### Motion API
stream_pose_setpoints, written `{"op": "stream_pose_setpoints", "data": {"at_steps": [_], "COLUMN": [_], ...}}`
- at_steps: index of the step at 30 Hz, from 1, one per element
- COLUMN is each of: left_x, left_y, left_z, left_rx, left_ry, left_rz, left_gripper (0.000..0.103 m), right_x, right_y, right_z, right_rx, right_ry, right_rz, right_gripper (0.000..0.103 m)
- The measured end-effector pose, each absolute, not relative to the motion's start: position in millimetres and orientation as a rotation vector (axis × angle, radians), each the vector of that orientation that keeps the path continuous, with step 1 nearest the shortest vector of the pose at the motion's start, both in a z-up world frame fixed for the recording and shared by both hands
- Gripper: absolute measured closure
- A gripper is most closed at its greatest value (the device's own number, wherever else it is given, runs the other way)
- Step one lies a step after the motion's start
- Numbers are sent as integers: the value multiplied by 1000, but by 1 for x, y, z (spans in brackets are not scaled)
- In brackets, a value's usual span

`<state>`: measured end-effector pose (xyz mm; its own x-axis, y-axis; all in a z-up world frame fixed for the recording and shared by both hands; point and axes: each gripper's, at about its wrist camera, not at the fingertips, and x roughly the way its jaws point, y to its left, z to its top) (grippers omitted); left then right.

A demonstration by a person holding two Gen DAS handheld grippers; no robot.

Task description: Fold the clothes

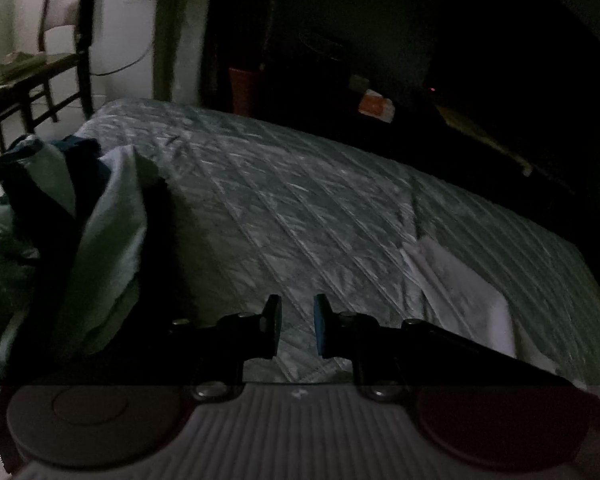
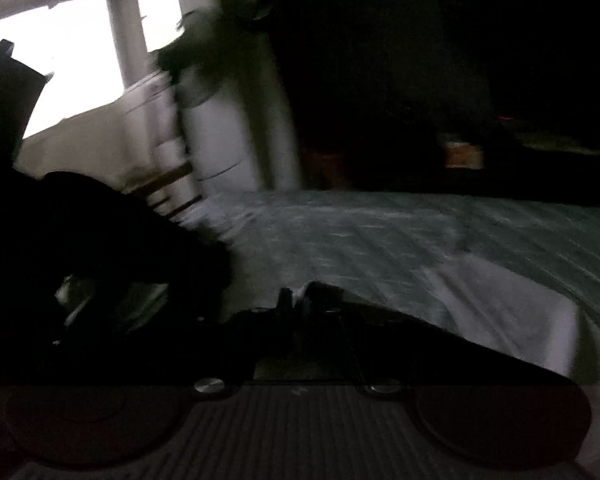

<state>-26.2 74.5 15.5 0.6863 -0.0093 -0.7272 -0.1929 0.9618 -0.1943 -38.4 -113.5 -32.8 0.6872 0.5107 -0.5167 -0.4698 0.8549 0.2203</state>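
A heap of clothes (image 1: pixel 80 216), pale green, light blue and dark navy, lies at the left of the quilted bed (image 1: pixel 284 208). My left gripper (image 1: pixel 297 326) is open and empty, just above the quilt, to the right of the heap. A white cloth (image 1: pixel 460 300) lies flat on the bed at the right. In the blurred right wrist view the white cloth (image 2: pixel 512 312) spreads right, and my right gripper (image 2: pixel 298 300) is shut on its near edge. A dark mass (image 2: pixel 100 248), perhaps clothing, fills the left.
A wooden chair (image 1: pixel 32 76) with something on its seat stands beyond the bed's far left corner, by white walls and a fan. A bright window (image 2: pixel 80 52) shows at upper left. Dark furniture (image 1: pixel 420 80) lines the far side of the bed.
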Motion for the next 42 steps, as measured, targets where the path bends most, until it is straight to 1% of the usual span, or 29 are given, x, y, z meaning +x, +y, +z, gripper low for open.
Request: {"op": "stream_pose_setpoints", "data": {"at_steps": [1, 3, 5, 7, 9, 11, 12, 13, 15, 17, 19, 21, 22, 23, 24, 25, 26, 28, 29, 30, 31, 33, 34, 35, 36, 37, 39, 40, 42], "left_x": [-25, -24, -22, -22, -21, -20, -19, -19, -19, -18, -17, -14, -13, -11, -10, -8, -8, -9, -10, -11, -12, -14, -14, -15, -15, -13, -11, -11, -13], "left_y": [76, 77, 75, 71, 66, 59, 54, 49, 38, 26, 13, 4, -1, -4, -6, -8, -10, -14, -17, -20, -23, -28, -29, -31, -31, -33, -36, -37, -40], "left_z": [14, 9, 4, -2, -7, -13, -15, -18, -23, -30, -37, -47, -53, -59, -66, -73, -77, -83, -84, -84, -83, -81, -81, -80, -79, -80, -81, -81, -84], "left_rx": [-268, -253, -229, -207, -184, -158, -141, -123, -87, -50, -15, 14, 22, 26, 28, 29, 31, 36, 52, 71, 89, 124, 138, 151, 157, 159, 169, 175, 199], "left_ry": [818, 851, 880, 902, 919, 936, 943, 950, 962, 978, 998, 1026, 1047, 1070, 1094, 1117, 1128, 1143, 1142, 1139, 1135, 1126, 1121, 1115, 1111, 1110, 1113, 1115, 1111], "left_rz": [108, 107, 100, 89, 79, 68, 60, 51, 32, 12, -12, -26, -34, -37, -39, -36, -32, -25, -25, -26, -24, -19, -16, -13, -12, -14, -24, -29, -34], "left_gripper": [88, 87, 87, 87, 85, 84, 84, 84, 84, 84, 83, 83, 83, 82, 82, 82, 82, 81, 81, 81, 81, 81, 80, 80, 80, 80, 80, 80, 80], "right_x": [-38, -51, -65, -80, -100, -118, -126, -134, -140, -130, -117, -110, -108, -107, -104, -104, -105, -107, -107, -105, -102, -91, -87, -85, -85, -89, -95, -97, -98], "right_y": [-111, -133, -163, -205, -261, -320, -349, -372, -400, -401, -398, -398, -396, -394, -393, -389, -386, -384, -383, -386, -391, -408, -416, -425, -433, -438, -443, -443, -450], "right_z": [-33, -29, -26, -25, -26, -34, -40, -47, -54, -66, -79, -85, -89, -92, -96, -96, -96, -95, -95, -94, -93, -84, -77, -70, -65, -66, -75, -82, -94], "right_rx": [33, 10, -5, -27, 4, 105, 170, 226, 290, 220, 175, 179, 174, 167, 129, 59, -26, -197, -353, -451, -527, -469, -393, -256, -118, -30, 87, 122, 278], "right_ry": [631, 644, 667, 716, 776, 868, 925, 970, 1018, 1066, 1110, 1123, 1136, 1150, 1162, 1168, 1177, 1192, 1175, 1152, 1129, 1130, 1140, 1159, 1175, 1170, 1162, 1168, 1163], "right_rz": [546, 494, 414, 281, 113, -69, -154, -214, -275, -262, -223, -188, -166, -142, -126, -108, -68, -53, -101, -133, -157, -193, -196, -175, -150, -144, -134, -124, -90], "right_gripper": [56, 58, 54, 43, 42, 36, 36, 38, 39, 38, 42, 43, 48, 59, 83, 93, 95, 103, 103, 103, 103, 99, 89, 83, 68, 57, 57, 58, 63]}}
